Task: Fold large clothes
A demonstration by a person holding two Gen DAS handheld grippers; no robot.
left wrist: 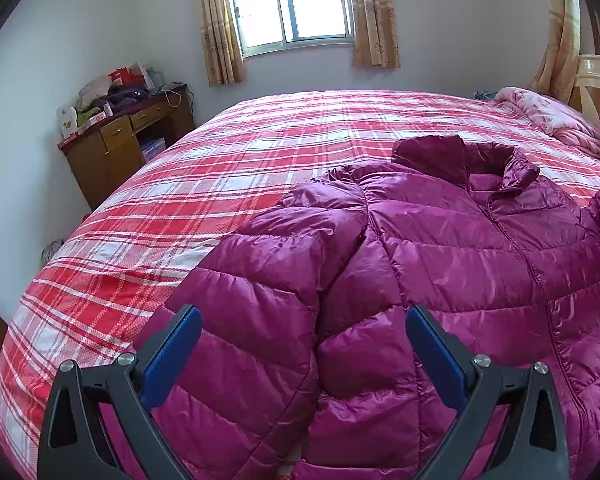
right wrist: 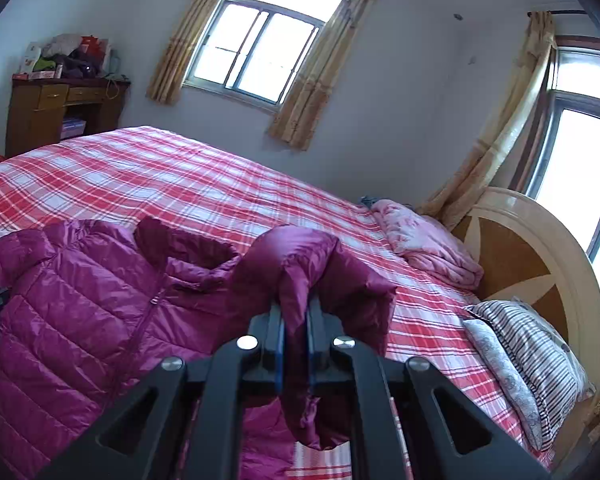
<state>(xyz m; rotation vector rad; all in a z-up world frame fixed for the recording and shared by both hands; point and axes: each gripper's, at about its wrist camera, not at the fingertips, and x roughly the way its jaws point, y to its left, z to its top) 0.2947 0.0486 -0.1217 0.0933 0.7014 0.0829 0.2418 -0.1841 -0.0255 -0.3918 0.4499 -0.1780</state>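
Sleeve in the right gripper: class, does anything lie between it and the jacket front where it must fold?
Nothing visible does. The right gripper holds the sleeve lifted beside the jacket, whose front is bare except a dark bit of gear at the left edge.

Both wrist cameras are looking along their fingers across the bed [left wrist: 180,184] toward the far window [right wrist: 256,48], sharing the nearby jacket [left wrist: 420,260].

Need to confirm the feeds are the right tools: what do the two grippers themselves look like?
Both match: the left gripper and the right gripper have matte black, angular plastic fingers with triangular cut-outs, round silver pivot bolts, and flat blue pads on the inner faces. No cables, markings, hands or sleeves show in either wrist view.
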